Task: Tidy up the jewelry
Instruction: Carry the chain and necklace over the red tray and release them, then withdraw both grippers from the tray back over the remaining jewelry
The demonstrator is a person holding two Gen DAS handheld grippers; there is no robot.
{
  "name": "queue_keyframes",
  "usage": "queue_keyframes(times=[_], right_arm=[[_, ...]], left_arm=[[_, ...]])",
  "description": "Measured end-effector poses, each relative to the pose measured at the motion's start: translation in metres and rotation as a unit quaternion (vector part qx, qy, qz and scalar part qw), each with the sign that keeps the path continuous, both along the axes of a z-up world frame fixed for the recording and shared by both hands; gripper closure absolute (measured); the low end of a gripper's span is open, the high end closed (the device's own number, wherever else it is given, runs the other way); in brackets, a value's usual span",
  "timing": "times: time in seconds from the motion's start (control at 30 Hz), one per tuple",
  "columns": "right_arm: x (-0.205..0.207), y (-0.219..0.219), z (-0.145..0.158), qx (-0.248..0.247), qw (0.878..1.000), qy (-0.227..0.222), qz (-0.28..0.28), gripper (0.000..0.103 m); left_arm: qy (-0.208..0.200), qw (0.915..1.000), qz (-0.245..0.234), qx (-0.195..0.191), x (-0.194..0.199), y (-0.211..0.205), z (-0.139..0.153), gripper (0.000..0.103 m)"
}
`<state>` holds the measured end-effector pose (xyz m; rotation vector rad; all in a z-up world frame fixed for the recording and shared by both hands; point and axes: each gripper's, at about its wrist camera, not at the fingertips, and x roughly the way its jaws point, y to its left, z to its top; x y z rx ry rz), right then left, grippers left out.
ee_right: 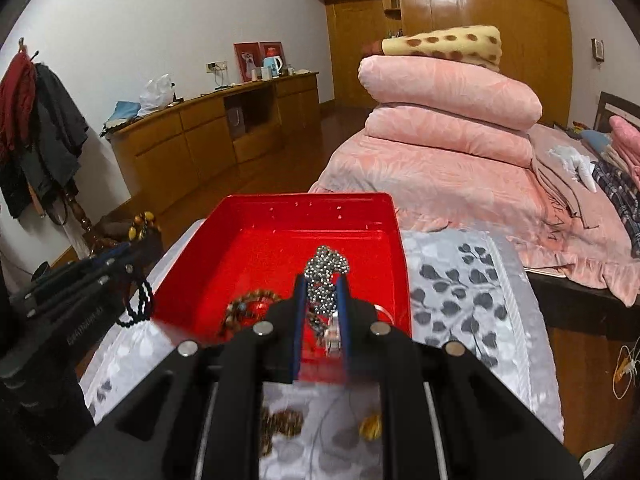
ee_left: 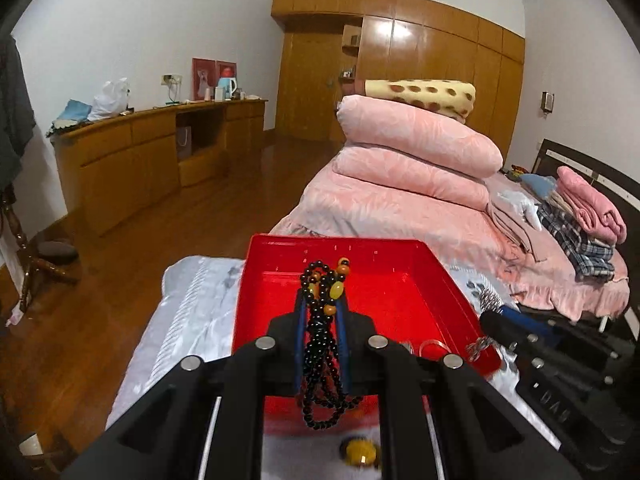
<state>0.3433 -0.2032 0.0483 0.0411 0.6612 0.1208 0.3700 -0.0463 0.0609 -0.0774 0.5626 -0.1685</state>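
My left gripper [ee_left: 322, 300] is shut on a black bead necklace [ee_left: 320, 344] with amber beads, whose loops hang below the fingers over the near part of the red tray [ee_left: 420, 280]. My right gripper [ee_right: 322, 282] is shut on a bunched silver bead chain [ee_right: 326, 276] above the same red tray [ee_right: 280, 236]. A brown bead bracelet [ee_right: 244, 304] lies inside the tray. Each view shows the other gripper beside the tray: the right gripper [ee_left: 490, 322] and the left gripper [ee_right: 132, 248].
The tray stands on a table with a white leaf-patterned cloth [ee_right: 468, 288]. A yellow stone piece [ee_right: 370, 426] and brown beads [ee_right: 280, 424] lie on the cloth near me. A bed with pink quilts [ee_left: 416, 168] is close behind, a wooden dresser [ee_left: 160, 148] to the left.
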Motion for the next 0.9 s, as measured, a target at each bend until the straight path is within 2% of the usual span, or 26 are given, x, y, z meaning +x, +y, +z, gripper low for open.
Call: queue_keyframes(times=[0.1,0.3,0.37,0.4,0.47,0.5,0.63,0.7,0.8,0.9], right_arm=[[0.02,0.0,-0.009,-0.001,1.0,0.013,-0.001,0.089],[0.042,0.004,-0.03,-0.004,0.999,0.032,0.0,0.089],[0.045,0.004,-0.034,-0.007,0.999,0.034,-0.001,0.086],[0.046,0.003,-0.036,-0.01,0.999,0.033,-0.005,0.085],[0.045,0.001,-0.037,-0.014,0.999,0.027,-0.012,0.079],[0.045,0.0,-0.037,-0.015,0.999,0.025,-0.014,0.07],[0.041,-0.007,-0.032,-0.013,1.0,0.016,-0.022,0.069],[0.036,-0.012,-0.028,-0.007,1.0,0.008,-0.028,0.067],[0.025,-0.017,-0.022,-0.006,0.999,-0.006,-0.038,0.056],[0.008,-0.02,-0.017,-0.011,0.999,-0.019,-0.043,0.046]], left_arm=[[0.009,0.9999,-0.003,-0.007,0.02,-0.001,-0.009,0.089],[0.024,0.9996,-0.003,0.012,0.034,-0.007,-0.028,0.089],[0.03,0.9995,-0.002,0.013,0.037,-0.005,-0.033,0.086],[0.033,0.9993,-0.001,0.015,0.038,-0.005,-0.035,0.078],[0.032,0.9994,0.001,0.017,0.038,-0.004,-0.036,0.07],[0.029,0.9994,0.001,0.017,0.037,-0.004,-0.035,0.069],[0.019,0.9997,0.003,0.014,0.03,0.0,-0.03,0.064],[0.008,0.9999,0.006,0.011,0.023,0.003,-0.026,0.053],[-0.008,0.9999,0.009,0.011,0.012,0.006,-0.02,0.042],[-0.017,0.9997,0.006,0.013,-0.003,0.006,-0.016,0.036]])
